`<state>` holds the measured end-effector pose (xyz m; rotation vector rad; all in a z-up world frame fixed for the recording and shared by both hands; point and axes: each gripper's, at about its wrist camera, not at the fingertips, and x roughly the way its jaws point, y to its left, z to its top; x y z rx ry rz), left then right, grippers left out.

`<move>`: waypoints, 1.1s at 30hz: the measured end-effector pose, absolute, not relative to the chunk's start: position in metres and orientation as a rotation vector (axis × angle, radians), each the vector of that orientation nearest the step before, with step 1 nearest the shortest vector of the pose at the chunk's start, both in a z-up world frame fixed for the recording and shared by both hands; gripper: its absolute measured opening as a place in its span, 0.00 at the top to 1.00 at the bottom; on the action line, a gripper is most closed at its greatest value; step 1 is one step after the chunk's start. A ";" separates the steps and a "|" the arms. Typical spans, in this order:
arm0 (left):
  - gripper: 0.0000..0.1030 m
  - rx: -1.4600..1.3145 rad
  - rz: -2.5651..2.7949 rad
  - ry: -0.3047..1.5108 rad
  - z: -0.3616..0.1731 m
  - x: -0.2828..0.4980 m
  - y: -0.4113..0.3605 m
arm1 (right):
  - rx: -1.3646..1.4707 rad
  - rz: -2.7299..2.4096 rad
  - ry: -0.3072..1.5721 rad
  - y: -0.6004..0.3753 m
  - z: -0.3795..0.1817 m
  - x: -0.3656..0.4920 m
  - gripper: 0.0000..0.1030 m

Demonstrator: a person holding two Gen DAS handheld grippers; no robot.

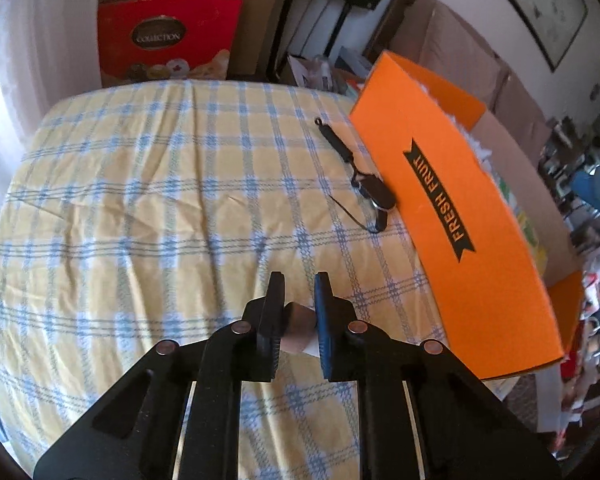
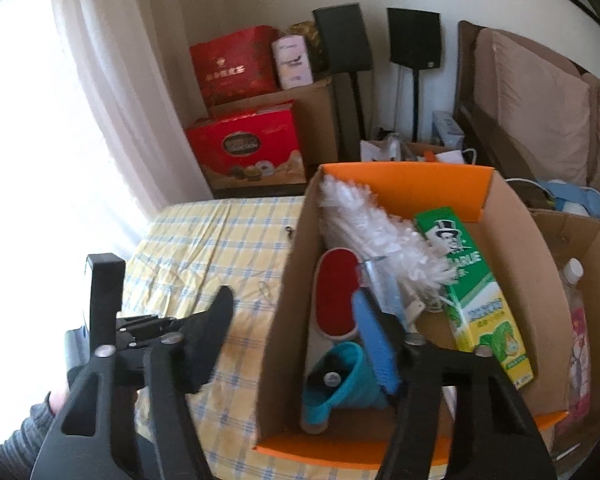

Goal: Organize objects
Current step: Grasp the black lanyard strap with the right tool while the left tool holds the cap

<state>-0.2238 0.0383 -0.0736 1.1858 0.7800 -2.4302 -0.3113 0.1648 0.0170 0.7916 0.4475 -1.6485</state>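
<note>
- Left gripper (image 1: 299, 300), just short of the orange box (image 1: 460, 216): fingers narrowed onto a small brown block (image 1: 298, 326) wedged well back between them, above the checked cloth (image 1: 160, 208).
- Right gripper (image 2: 296, 328), spread wide across the box's near-left wall (image 2: 284, 320): black finger (image 2: 212, 332) outside over the cloth, blue finger (image 2: 374, 344) inside the box, nothing between the two.
- Inside the box, nearest the blue finger: teal funnel-shaped piece (image 2: 340, 380), touching or just beside that finger; cannot tell which.
- Beyond that, still inside: red oval brush (image 2: 336, 292) along the left wall, white feather duster (image 2: 376, 232) slanting across, green-and-yellow toothpaste carton (image 2: 476, 292) toward the right wall.
- Outside the box, against its left side: black corded item (image 1: 364, 176) lying on the cloth.
- Far past the box, by the wall: red gift box (image 1: 168, 36), two dark speakers (image 2: 342, 38) on stands.
</note>
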 end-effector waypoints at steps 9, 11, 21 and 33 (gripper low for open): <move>0.87 1.109 -2.444 0.805 -0.043 -0.198 0.029 | 0.835 -1.575 0.458 0.124 0.021 -0.304 0.50; 0.87 1.102 -2.440 0.810 -0.037 -0.193 0.028 | 0.844 -1.571 0.476 0.112 0.020 -0.302 0.50; 0.87 1.073 -2.453 0.842 -0.028 -0.176 0.025 | 0.889 -1.544 0.686 0.052 -0.013 -0.280 0.52; 0.87 1.060 -2.442 0.877 -0.034 -0.166 0.011 | 0.981 -1.596 0.906 -0.035 -0.056 -0.293 0.60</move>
